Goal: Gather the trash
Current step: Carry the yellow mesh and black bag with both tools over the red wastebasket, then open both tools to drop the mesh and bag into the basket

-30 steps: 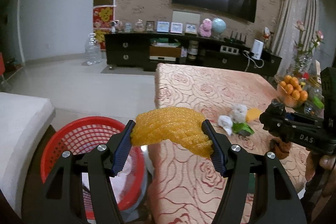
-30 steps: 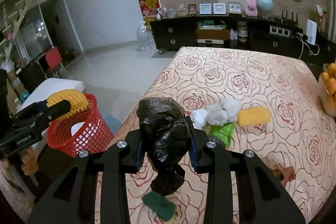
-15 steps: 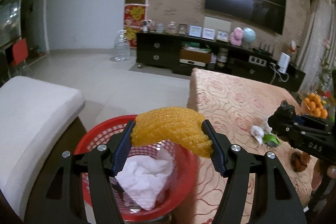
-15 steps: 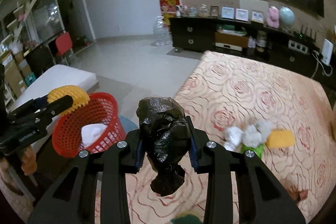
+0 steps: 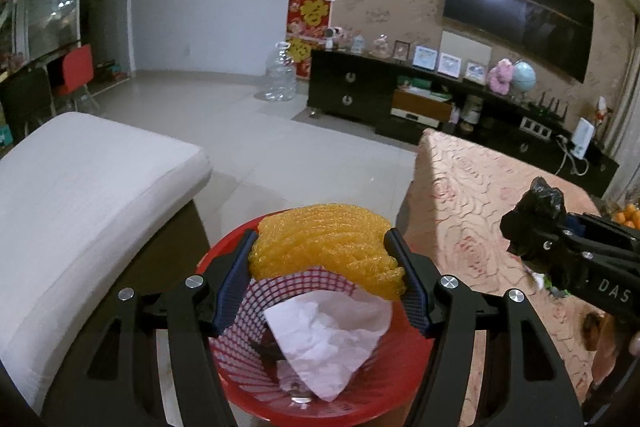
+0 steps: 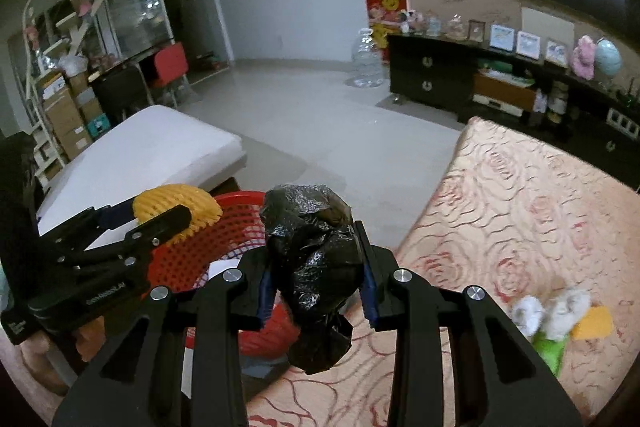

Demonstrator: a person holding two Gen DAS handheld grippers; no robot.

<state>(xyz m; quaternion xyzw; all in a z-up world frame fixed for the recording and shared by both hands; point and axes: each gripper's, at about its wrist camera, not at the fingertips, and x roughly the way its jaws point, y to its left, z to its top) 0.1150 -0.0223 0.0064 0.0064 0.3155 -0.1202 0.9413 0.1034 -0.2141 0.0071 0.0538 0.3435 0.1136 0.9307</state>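
My left gripper [image 5: 322,259] is shut on a yellow foam fruit net [image 5: 326,247] and holds it over the red mesh basket [image 5: 360,399], which holds crumpled white paper [image 5: 326,339]. My right gripper [image 6: 316,267] is shut on a crumpled black plastic bag [image 6: 312,267], held above the table edge just right of the basket [image 6: 180,259]. The left gripper with the net [image 6: 176,207] shows in the right wrist view. White tissue wads [image 6: 552,311], a green scrap [image 6: 550,347] and a yellow piece [image 6: 594,323] lie on the table.
The table has a pink rose-patterned cloth [image 6: 520,207]. A white cushioned seat [image 5: 80,187] is left of the basket. A dark TV cabinet [image 5: 400,99] and a large water bottle [image 5: 280,75] stand across the tiled floor. Oranges [image 5: 628,217] are at the far right.
Both grippers have moved left, away from the table. The left one with the net has come over the basket; the right one with the black bag has come close beside it.
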